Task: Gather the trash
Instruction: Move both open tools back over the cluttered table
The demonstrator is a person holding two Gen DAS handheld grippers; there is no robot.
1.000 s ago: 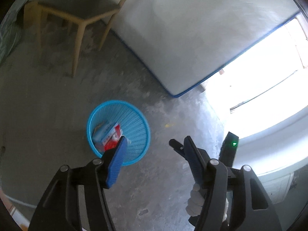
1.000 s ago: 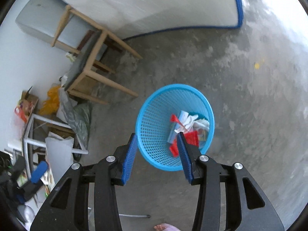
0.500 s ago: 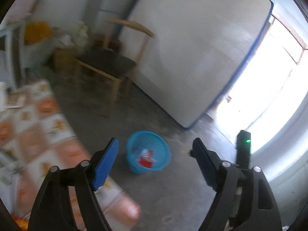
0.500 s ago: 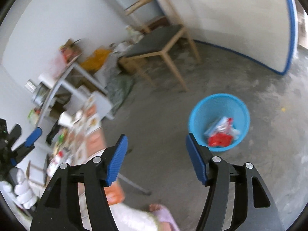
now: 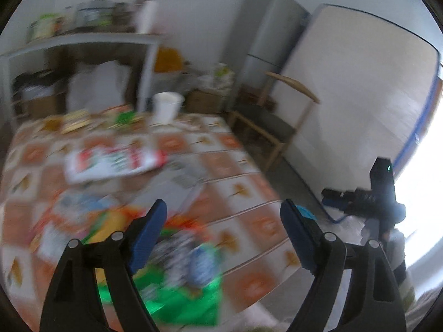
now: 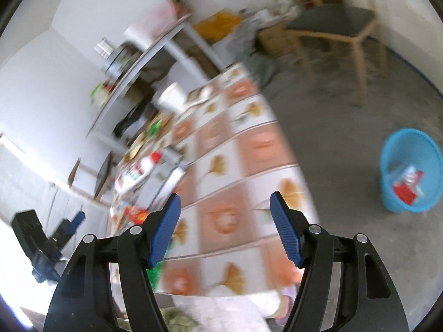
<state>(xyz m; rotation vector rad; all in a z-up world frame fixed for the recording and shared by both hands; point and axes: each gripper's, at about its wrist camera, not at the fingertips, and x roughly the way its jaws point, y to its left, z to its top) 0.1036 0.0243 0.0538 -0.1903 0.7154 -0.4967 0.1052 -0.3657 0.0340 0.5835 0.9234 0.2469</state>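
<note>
My left gripper (image 5: 223, 207) hovers over a table (image 5: 249, 171) with an orange and white patterned cloth. Its jaws are opening and hold nothing. Blurred wrappers lie below it: a green bag (image 5: 188, 296) and a red, white and green packet (image 5: 113, 163) further back. A white cup (image 5: 167, 108) stands at the table's far edge. My right gripper (image 6: 224, 197) is open and empty above the table's (image 6: 263, 144) near corner. The blue basket (image 6: 398, 207) stands on the floor at the right, with red and white trash (image 6: 407, 185) inside. Both views are motion-blurred.
A wooden chair (image 5: 265, 127) stands beyond the table, beside a grey fridge (image 5: 263, 41) and a leaning mattress (image 5: 360, 96). A cluttered shelf (image 5: 83, 41) lines the back wall. Grey concrete floor (image 6: 346, 138) lies between table and basket.
Both grippers have swung up and away from the blue basket to the patterned table. Both sets of jaws have spread wider. The basket has left the left wrist view.
</note>
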